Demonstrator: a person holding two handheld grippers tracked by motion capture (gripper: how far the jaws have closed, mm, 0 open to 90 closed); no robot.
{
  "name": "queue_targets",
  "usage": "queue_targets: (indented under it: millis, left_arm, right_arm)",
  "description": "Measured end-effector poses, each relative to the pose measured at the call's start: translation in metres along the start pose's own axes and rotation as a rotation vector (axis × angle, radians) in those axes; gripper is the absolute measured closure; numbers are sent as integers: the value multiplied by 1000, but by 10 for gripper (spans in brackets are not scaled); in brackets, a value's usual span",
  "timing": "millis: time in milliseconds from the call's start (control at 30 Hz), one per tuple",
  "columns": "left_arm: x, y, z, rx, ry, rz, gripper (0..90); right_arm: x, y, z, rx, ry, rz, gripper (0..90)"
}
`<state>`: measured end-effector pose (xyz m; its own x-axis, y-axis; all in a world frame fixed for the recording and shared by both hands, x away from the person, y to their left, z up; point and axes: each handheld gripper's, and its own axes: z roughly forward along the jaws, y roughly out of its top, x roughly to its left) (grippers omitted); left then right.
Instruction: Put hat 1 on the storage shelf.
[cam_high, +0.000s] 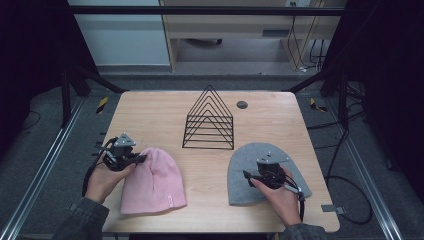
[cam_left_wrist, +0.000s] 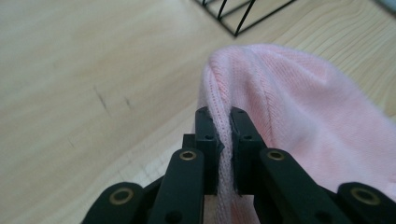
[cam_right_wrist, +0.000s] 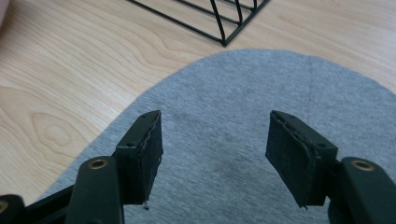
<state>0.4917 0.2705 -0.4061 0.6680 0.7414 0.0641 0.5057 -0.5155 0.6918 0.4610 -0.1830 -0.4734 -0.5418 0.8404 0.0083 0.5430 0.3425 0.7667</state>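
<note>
A pink knit beanie (cam_high: 152, 180) lies at the front left of the wooden table (cam_high: 150, 110). My left gripper (cam_high: 144, 159) is shut on its left edge, and the left gripper view has a fold of the pink beanie (cam_left_wrist: 299, 102) pinched between the left gripper's (cam_left_wrist: 225, 121) pads and raised a little off the wood. At the front right, a grey beanie (cam_high: 240, 190) lies flat. My right gripper (cam_high: 246, 175) hovers over it. In the right gripper view, the right gripper (cam_right_wrist: 215, 140) stands open above the grey beanie (cam_right_wrist: 261, 79), with nothing between its pads.
A black wire rack (cam_high: 209, 120) with triangular dividers stands at the table's middle, behind both hats. Its corner appears as the rack (cam_left_wrist: 233, 14) in the left gripper view. A small dark round disc (cam_high: 242, 104) sits near the far edge. Cables run along the floor at right.
</note>
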Motion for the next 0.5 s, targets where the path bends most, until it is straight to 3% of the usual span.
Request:
queue_targets:
  millis: [33, 100, 133, 300, 400, 433, 500]
  left_arm:
    - [0, 0, 0, 0, 0, 0, 836]
    - [-14, 16, -17, -59, 15, 54, 837]
    - [-14, 16, -17, -59, 15, 54, 837]
    - [-31, 43, -41, -114, 27, 139, 838]
    - [-36, 59, -50, -132, 33, 167, 839]
    - [-38, 69, -54, -142, 52, 195, 838]
    - [-38, 73, -56, -143, 49, 187, 839]
  right_arm:
    - [1, 1, -2, -9, 1, -4, 353]
    - [2, 4, -5, -27, 4, -12, 349]
    - [2, 4, -5, -27, 4, -12, 349]
    - [11, 18, -15, -66, 37, -53, 337]
    - [27, 31, -20, -68, 78, -106, 320]
    - [32, 33, -21, -66, 84, -121, 318]
    - [36, 36, -21, -64, 92, -134, 316]
